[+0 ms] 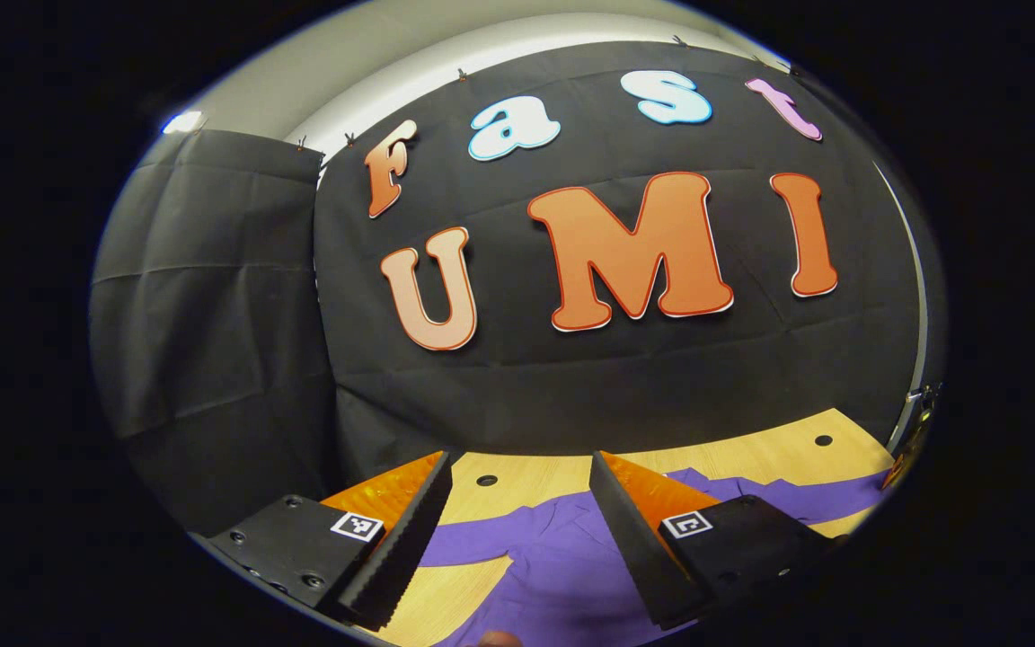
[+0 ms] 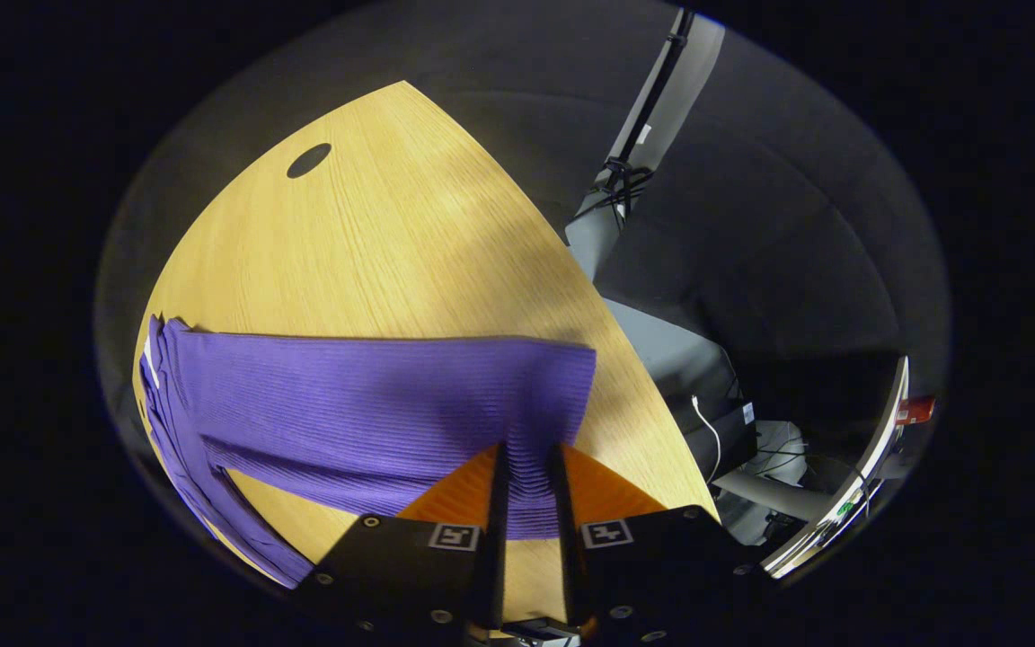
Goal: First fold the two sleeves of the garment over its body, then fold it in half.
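Here the right gripper [image 2: 526, 467] has its 2 fingers drawn close together, pinching a fold of the purple garment's sleeve [image 2: 374, 404] near its cuff end, at 6 o'clock in the right gripper view. That ribbed sleeve stretches flat across the wooden table [image 2: 374, 243] from the pinch toward 9 o'clock, where the rest of the fabric bunches in folds at the table's edge. A dark round hole [image 2: 308, 160] sits in the tabletop toward 11 o'clock. Past the table's far edge, toward 3 o'clock, a grey stand [image 2: 625, 193] and some cables show against the dark floor.

In the left gripper view, the left gripper [image 1: 522, 467] holds its fingers wide apart with nothing between them, raised above the table and facing the black cloth wall [image 1: 212, 314]. The purple garment [image 1: 562, 566] lies spread on the wood at 6 o'clock, below and between the fingers, with a sleeve reaching toward 4 o'clock
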{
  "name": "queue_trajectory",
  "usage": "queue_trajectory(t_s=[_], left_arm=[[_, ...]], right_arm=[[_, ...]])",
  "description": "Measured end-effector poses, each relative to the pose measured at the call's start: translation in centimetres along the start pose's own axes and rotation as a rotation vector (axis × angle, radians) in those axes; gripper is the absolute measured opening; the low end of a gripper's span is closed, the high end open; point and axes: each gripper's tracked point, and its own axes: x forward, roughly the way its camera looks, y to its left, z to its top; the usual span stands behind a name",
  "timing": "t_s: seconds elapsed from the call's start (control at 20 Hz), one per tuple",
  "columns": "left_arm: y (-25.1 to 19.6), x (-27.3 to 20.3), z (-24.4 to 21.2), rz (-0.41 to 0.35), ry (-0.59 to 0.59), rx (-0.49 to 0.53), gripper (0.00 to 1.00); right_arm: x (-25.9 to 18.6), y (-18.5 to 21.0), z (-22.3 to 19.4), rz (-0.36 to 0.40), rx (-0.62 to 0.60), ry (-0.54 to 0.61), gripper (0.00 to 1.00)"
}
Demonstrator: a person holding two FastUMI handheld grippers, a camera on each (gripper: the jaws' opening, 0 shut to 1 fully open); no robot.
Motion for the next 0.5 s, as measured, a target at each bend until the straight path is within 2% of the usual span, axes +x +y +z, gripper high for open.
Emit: queue_trajectory(t_s=[0.05, 0.1, 0.2, 0.25, 0.3, 0.5], left_arm=[[0.1, -0.2, 0.1, 0.002, -0.004, -0.001, 1.00], [0.0, -0.3, 0.4, 0.000, -0.008, -0.003, 1.00], [0.0, -0.2, 0.4, -0.011, -0.017, -0.001, 0.97], [0.1, -0.1, 0.6, -0.018, -0.022, 0.002, 1.00], [0.3, 0.1, 0.7, -0.024, -0.027, 0.003, 0.97], [1.7, 1.1, 0.8, -0.058, -0.045, -0.017, 0.97]], right_arm=[[0.1, 0.1, -0.1, 0.010, 0.001, 0.000, 0.22], [0.0, 0.4, -0.1, 0.019, -0.001, 0.003, 0.10], [-0.6, 1.1, -0.2, 0.053, 0.019, 0.001, 0.05], [-1.0, 1.3, -0.1, 0.059, 0.027, -0.015, 0.05], [-1.8, 1.4, 0.1, 0.064, 0.034, -0.033, 0.05], [-5.4, 3.5, 0.6, 0.093, 0.040, -0.103, 0.05]])
